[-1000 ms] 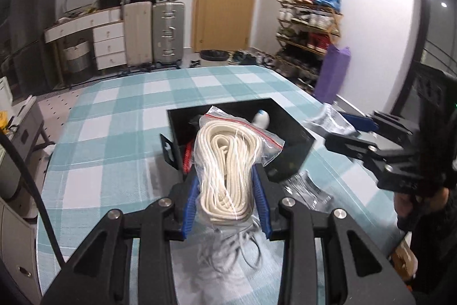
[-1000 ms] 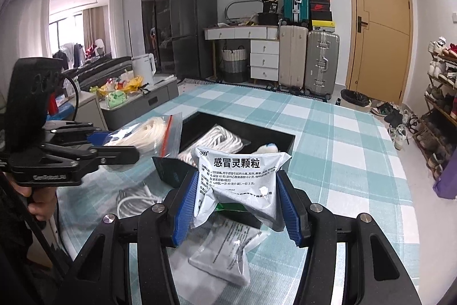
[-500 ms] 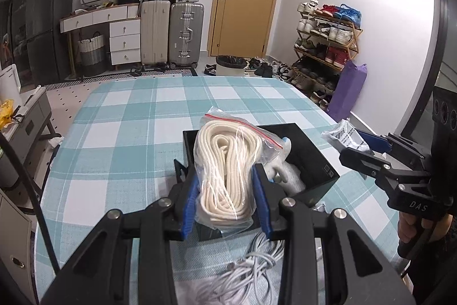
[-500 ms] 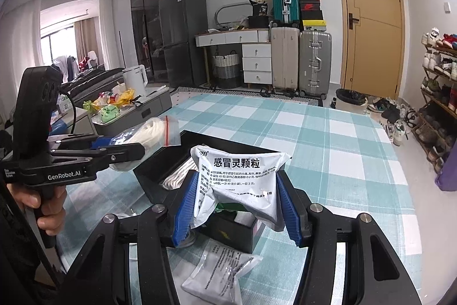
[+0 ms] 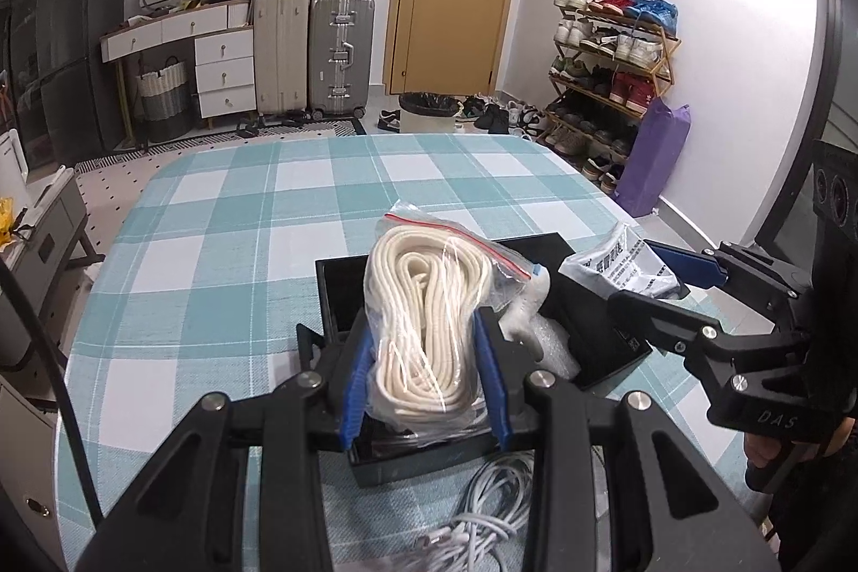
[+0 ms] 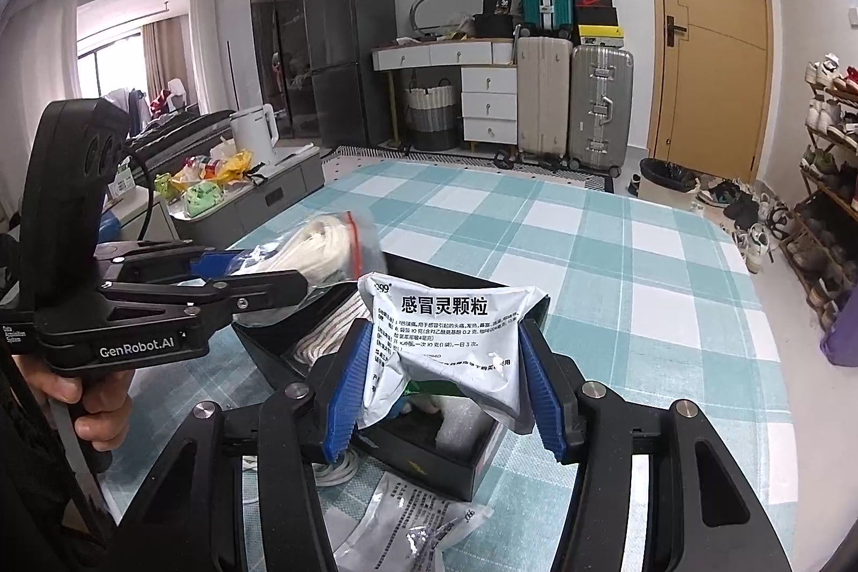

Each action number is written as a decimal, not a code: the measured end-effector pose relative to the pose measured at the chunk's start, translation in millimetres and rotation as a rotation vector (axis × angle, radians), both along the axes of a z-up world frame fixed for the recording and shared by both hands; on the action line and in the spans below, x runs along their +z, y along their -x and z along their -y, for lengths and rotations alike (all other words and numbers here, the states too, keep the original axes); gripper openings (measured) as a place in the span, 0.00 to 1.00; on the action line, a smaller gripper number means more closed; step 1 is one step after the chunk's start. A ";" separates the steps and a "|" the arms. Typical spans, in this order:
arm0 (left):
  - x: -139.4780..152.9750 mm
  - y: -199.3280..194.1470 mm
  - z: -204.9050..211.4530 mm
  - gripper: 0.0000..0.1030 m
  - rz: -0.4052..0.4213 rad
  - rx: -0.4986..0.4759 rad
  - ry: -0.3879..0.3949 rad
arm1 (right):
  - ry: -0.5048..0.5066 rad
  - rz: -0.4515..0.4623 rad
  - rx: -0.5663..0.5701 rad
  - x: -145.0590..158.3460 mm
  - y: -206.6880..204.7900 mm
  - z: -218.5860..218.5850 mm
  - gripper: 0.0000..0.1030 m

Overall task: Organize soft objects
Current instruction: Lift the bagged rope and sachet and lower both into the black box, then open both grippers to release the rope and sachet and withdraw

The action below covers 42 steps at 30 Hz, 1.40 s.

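Black box nearer on checked tablecloth

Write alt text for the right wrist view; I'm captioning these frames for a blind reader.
The right tongs grip a crumpled silver medicine sachet above an open black box on a teal checked tablecloth. At left, the left tongs hold a zip bag of white rope over the same box. Another sachet lies on the cloth.

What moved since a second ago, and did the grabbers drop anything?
Both hand-held grippers carried their loads forward over the open black box, which now sits closer underneath them. The left gripper still clamps the clear zip bag of white rope; the right gripper still clamps the silver medicine sachet. Nothing was let go. The white cable stays on the checked tablecloth.
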<state>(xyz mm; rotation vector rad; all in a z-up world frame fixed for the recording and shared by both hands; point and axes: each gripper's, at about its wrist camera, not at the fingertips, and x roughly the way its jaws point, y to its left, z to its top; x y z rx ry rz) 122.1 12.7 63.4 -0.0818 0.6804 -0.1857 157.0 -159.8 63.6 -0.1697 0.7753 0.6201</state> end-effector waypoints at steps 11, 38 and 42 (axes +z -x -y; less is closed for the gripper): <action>-9.4 -14.8 4.5 0.34 -0.024 0.001 -0.006 | 0.045 -0.016 0.027 -11.3 -12.3 -9.5 0.53; -25.0 -33.0 14.9 0.35 -0.054 -0.014 -0.064 | 0.188 -0.010 0.126 -43.3 -18.7 -36.1 0.62; -25.1 -33.3 15.0 0.39 -0.056 -0.018 -0.054 | 0.189 0.002 0.117 -39.3 -16.4 -32.6 0.70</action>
